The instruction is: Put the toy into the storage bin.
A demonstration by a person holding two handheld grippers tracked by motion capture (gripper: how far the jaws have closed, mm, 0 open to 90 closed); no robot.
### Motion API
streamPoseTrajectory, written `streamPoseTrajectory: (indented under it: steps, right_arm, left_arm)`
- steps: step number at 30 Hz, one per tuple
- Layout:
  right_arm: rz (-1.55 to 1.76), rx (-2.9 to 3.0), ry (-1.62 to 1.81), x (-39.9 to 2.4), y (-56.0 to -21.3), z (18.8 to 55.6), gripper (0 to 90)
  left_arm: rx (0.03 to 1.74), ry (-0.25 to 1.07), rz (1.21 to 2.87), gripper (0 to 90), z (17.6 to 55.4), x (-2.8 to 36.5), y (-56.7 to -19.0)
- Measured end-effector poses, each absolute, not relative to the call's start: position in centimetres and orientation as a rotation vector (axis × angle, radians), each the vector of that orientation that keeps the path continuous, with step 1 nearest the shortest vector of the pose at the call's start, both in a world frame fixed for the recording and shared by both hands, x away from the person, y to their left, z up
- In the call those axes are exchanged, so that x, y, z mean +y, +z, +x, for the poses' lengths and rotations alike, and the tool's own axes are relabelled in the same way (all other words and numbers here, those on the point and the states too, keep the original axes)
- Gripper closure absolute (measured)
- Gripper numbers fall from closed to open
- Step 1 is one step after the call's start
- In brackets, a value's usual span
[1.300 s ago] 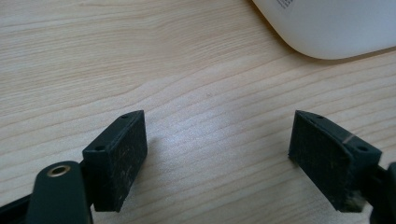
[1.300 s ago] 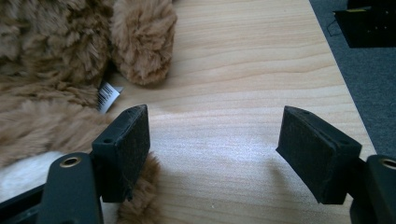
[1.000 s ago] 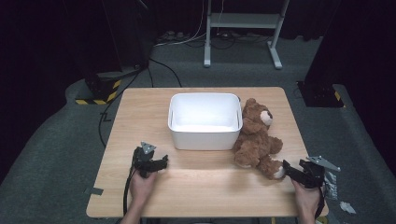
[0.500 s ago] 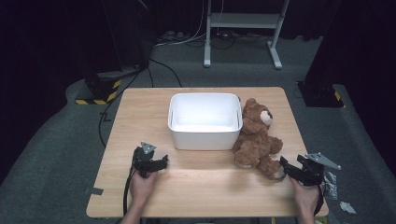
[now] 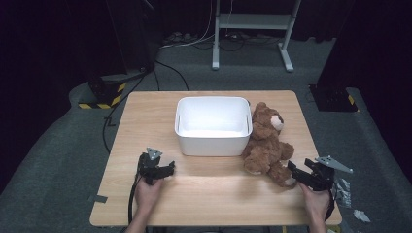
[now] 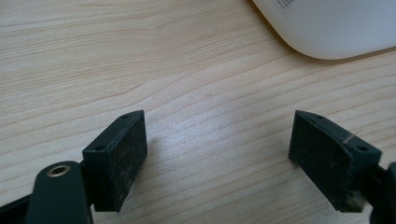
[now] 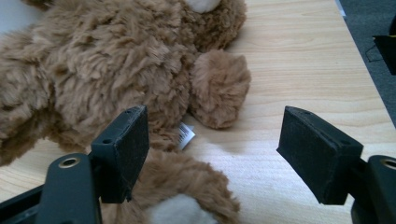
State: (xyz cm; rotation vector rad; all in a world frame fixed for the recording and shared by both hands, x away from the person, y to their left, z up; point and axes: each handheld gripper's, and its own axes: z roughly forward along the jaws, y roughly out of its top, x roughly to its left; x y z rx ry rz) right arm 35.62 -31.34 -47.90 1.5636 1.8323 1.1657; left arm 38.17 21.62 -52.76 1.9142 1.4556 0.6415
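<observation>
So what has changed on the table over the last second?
The right gripper has edged in toward the teddy bear, its open jaws now at the bear's near leg, gripping nothing. The left gripper stayed put, open over bare wood. The bear and the white bin have not moved.

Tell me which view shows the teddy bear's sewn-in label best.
Right gripper view: the white label shows close up under the teddy bear, between the open right tongs. The high view gives the whole bear, label too small to tell.
</observation>
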Motion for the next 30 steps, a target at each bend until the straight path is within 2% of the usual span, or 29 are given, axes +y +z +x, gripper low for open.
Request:
streamPoseTrajectory:
  steps: [30]
  right_arm:
    - [1.545, 1.890, 1.193, -28.7, -44.9, 38.6, 23.0]
  left_arm:
    - [1.455, 0.641, 1.912, 19.3, 38.2, 21.6, -52.8]
